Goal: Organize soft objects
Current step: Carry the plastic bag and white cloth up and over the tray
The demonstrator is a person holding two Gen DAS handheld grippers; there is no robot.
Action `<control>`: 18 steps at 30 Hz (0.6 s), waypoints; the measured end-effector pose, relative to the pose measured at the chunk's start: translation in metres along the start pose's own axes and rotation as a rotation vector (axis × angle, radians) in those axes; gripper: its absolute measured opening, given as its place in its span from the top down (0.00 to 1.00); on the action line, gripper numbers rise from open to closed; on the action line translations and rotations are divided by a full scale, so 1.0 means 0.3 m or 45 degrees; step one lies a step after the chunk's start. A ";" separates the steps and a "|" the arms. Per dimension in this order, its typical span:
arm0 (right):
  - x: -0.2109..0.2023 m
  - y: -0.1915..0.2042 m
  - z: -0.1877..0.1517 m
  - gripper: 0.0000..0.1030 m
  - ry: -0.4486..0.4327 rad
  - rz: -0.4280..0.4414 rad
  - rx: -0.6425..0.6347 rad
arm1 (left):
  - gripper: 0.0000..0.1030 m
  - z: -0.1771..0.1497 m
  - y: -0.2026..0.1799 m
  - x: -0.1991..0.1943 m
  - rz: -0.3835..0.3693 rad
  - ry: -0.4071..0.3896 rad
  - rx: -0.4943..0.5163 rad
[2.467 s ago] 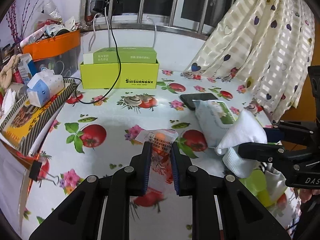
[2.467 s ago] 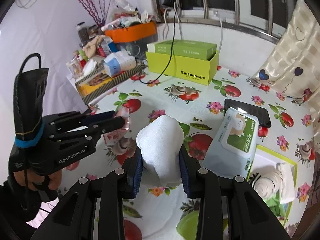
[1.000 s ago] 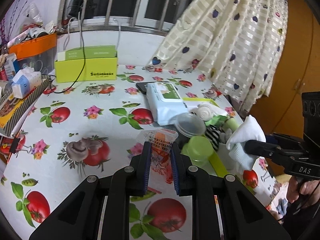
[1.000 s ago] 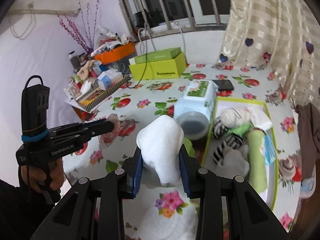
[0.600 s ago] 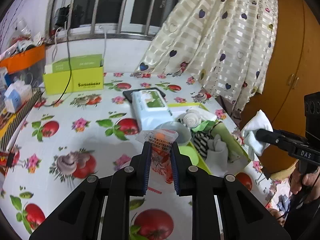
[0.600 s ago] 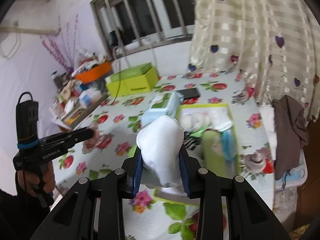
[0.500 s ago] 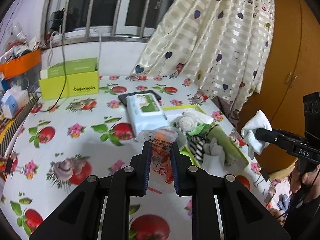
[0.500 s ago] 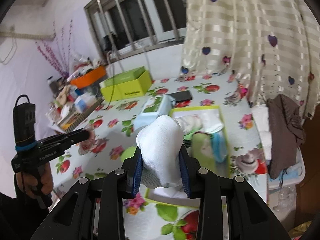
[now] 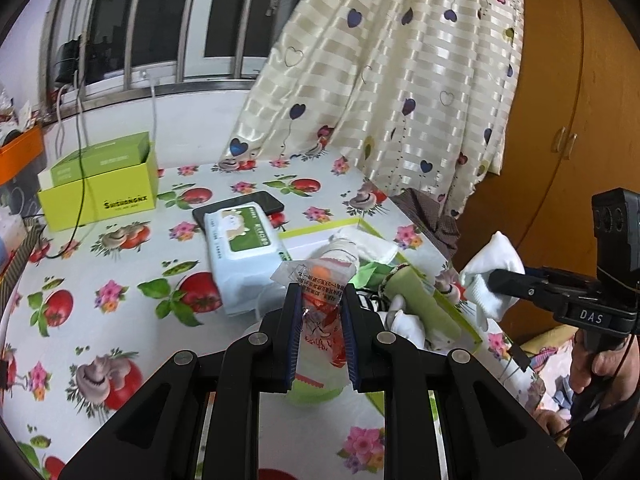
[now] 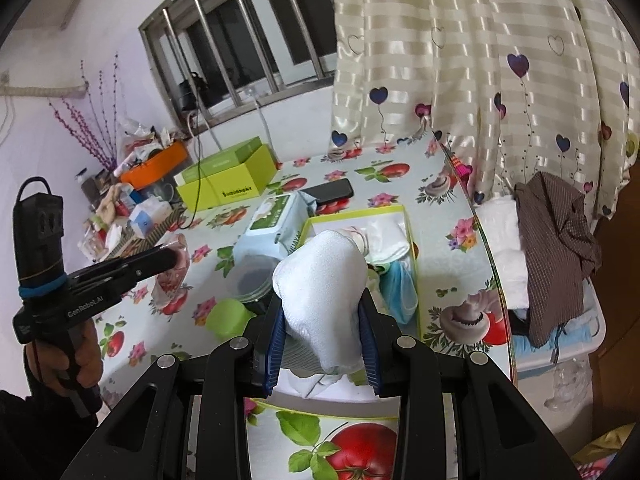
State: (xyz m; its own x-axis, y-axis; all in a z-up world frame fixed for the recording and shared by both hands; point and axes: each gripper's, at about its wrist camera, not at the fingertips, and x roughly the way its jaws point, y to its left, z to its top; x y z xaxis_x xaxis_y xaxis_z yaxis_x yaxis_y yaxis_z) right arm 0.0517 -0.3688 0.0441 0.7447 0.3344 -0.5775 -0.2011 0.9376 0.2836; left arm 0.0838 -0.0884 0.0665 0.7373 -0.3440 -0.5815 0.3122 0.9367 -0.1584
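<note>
My left gripper (image 9: 319, 300) is shut on a clear plastic packet with orange contents (image 9: 320, 304), held above the flowered table. It shows too in the right wrist view as the left gripper (image 10: 168, 258) with the packet (image 10: 173, 276). My right gripper (image 10: 322, 312) is shut on a white sock (image 10: 322, 288), held above the near end of a lime-edged tray (image 10: 402, 210). From the left wrist view the right gripper (image 9: 494, 278) and its sock (image 9: 490, 266) hang off the table's right side. The tray (image 9: 320, 229) holds rolled socks and cloths.
A wet-wipe pack (image 9: 240, 252) and a dark phone (image 9: 238, 208) lie left of the tray. A lime box (image 9: 100, 196) stands at the back with cables. Green lids (image 10: 228, 318) and a clear cup (image 10: 250, 280) sit by the tray. Curtain (image 10: 480, 80) and brown cloth (image 10: 556, 248) lie right.
Both grippers have swung to the right across the table with their loads held; the tray and curtain now fill more of both views, and the right gripper sits off the table's right edge.
</note>
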 end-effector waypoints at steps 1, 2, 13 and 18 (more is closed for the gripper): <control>0.006 -0.004 0.002 0.69 0.002 -0.003 0.002 | 0.81 0.005 -0.008 0.010 -0.004 0.004 0.008; 0.013 -0.011 0.005 0.69 0.003 -0.004 0.008 | 0.81 0.012 -0.017 0.023 -0.011 0.008 0.020; 0.052 -0.069 0.010 0.69 0.010 -0.004 0.054 | 0.81 0.038 -0.076 0.151 -0.072 0.086 0.068; 0.060 -0.094 0.013 0.69 0.008 -0.006 0.070 | 0.81 0.046 -0.093 0.218 -0.075 0.129 0.077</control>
State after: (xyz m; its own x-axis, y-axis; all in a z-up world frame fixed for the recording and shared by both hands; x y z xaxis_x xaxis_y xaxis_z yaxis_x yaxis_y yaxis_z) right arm 0.0733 -0.3897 0.0286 0.7416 0.3311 -0.5835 -0.1623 0.9325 0.3227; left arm 0.1314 -0.1379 0.0438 0.6533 -0.3868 -0.6508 0.3906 0.9086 -0.1480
